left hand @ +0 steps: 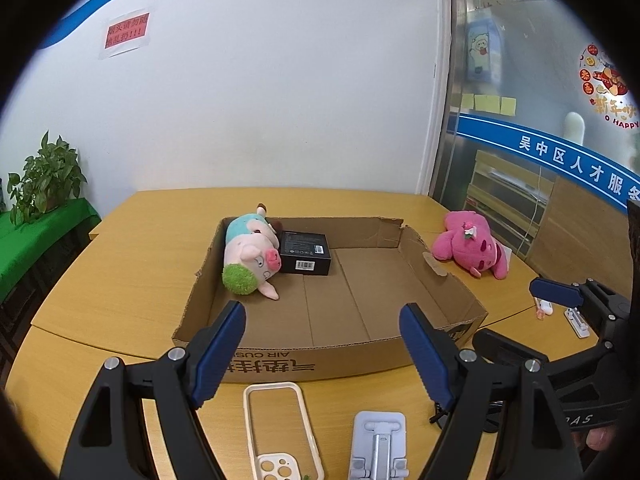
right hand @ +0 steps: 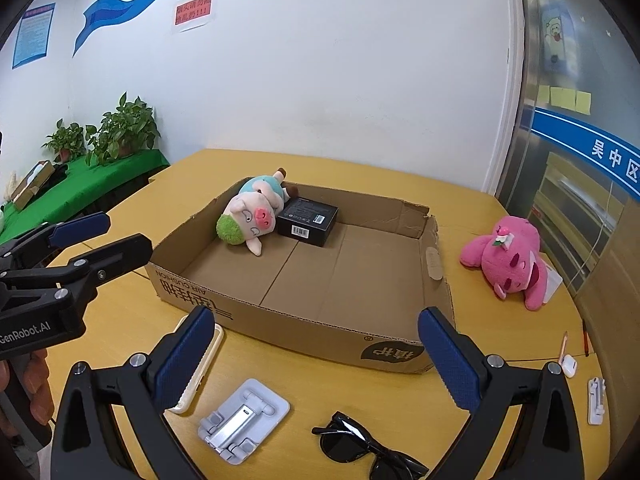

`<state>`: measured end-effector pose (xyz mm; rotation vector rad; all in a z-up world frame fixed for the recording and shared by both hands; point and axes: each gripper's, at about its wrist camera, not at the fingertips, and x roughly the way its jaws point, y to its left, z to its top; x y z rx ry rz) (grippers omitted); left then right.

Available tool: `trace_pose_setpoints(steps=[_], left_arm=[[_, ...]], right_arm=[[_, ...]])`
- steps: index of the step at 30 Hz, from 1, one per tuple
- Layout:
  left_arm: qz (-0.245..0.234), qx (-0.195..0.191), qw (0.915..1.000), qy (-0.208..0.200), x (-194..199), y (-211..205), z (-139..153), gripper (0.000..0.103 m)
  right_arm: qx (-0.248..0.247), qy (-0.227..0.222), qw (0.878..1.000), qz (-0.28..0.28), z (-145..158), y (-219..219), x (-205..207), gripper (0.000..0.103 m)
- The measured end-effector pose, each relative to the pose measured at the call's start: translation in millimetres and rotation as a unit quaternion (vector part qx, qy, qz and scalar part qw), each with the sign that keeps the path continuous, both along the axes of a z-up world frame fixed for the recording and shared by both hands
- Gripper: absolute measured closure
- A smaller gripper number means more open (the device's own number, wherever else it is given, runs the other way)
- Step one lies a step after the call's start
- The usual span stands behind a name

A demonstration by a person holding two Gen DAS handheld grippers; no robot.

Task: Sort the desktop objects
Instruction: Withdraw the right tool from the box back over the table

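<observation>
Right wrist view: yellow desk (right hand: 500, 216), then cardboard tray (right hand: 320, 328) already holding plush pig (right hand: 248, 218) and black box (right hand: 308, 220). Pink plush (right hand: 508, 266) outside the tray's right wall, lying long axis across the desk, likeliest next pick, far closer to right tongs (right hand: 320, 360) than to left tongs (left hand: 322, 354). Nearer the camera, phone case (left hand: 280, 432), phone stand (right hand: 240, 420) and sunglasses (right hand: 368, 444). Both tongs spread wide, gripping nothing.

We stood in an office service room: beside the wooden counter (right hand: 120, 300) were a glass partition (left hand: 520, 80) with a blue signage band (left hand: 560, 156), wall notices (right hand: 193, 11) and potted plants (right hand: 120, 128).
</observation>
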<state>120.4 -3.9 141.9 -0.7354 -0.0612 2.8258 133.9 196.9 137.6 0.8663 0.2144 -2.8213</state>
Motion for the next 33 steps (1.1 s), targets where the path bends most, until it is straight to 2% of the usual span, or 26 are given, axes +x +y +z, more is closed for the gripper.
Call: trace_pose_setpoints(steps=[8, 10, 11, 12, 13, 14, 15, 16, 17, 18, 19, 20, 21, 22, 23, 25, 28, 33], left_arm=[[-0.001, 0.011, 0.9997, -0.021, -2, -9, -14, 0.024], [-0.006, 0.01, 0.9997, -0.02, -1, -10, -16, 0.028], [-0.006, 0.006, 0.9998, -0.016, 0, -10, -17, 0.054], [-0.004, 0.002, 0.9999, -0.015, -1, -10, -18, 0.075], [-0.004, 0.004, 0.9996, -0.027, -4, -11, -20, 0.103], [-0.007, 0.012, 0.9992, -0.037, -7, -12, -22, 0.1], [-0.014, 0.021, 0.9987, -0.045, -9, -14, -24, 0.1], [-0.018, 0.021, 0.9984, -0.049, -10, -14, -26, 0.1], [-0.021, 0.021, 0.9983, -0.05, -11, -13, -27, 0.095], [-0.023, 0.022, 0.9981, -0.053, -11, -13, -28, 0.088], [-0.024, 0.024, 0.9978, -0.056, -11, -13, -30, 0.062], [-0.026, 0.026, 0.9977, -0.058, -10, -13, -31, 0.032], [-0.025, 0.03, 0.998, -0.051, -6, -15, -31, 0.023], [-0.023, 0.031, 0.9984, -0.041, -2, -17, -30, 0.023], [-0.023, 0.03, 0.9986, -0.036, 1, -18, -30, 0.023], [-0.027, 0.023, 0.9987, -0.036, 5, -22, -31, 0.023], [-0.023, 0.018, 0.9987, -0.042, 13, -31, -34, 0.023], [-0.012, 0.01, 0.9977, -0.066, 24, -50, -49, 0.023]], right_arm=[[-0.01, 0.003, 1.0, -0.007, -2, 1, 0, 0.0], [-0.012, 0.004, 1.0, -0.009, -4, 1, -1, 0.0], [-0.015, 0.005, 1.0, -0.009, -4, 2, 0, 0.0], [-0.017, 0.007, 1.0, -0.007, -5, 3, -1, 0.0], [-0.023, 0.01, 1.0, -0.001, -5, 5, 1, 0.003], [-0.029, 0.013, 0.999, 0.004, -4, 5, 3, 0.017], [-0.035, 0.011, 0.999, 0.007, -4, 6, 3, 0.044], [-0.041, 0.003, 0.999, 0.006, -5, 9, 2, 0.055], [-0.044, -0.003, 0.999, 0.007, -7, 10, 0, 0.059], [-0.046, -0.008, 0.999, 0.008, -8, 12, -1, 0.059], [-0.045, -0.011, 0.999, 0.006, -10, 14, -1, 0.055], [-0.047, -0.012, 0.999, 0.004, -12, 16, 0, 0.038], [-0.052, -0.011, 0.999, 0.001, -13, 19, 2, 0.011], [-0.061, -0.005, 0.998, -0.002, -13, 24, 5, 0.002], [-0.07, 0.006, 0.998, -0.004, -11, 28, 11, 0.0], [-0.084, 0.03, 0.996, 0.005, -7, 37, 24, 0.0], [-0.078, 0.061, 0.995, 0.017, -4, 46, 41, 0.0], [-0.068, 0.056, 0.996, 0.03, -17, 60, 59, 0.0]])
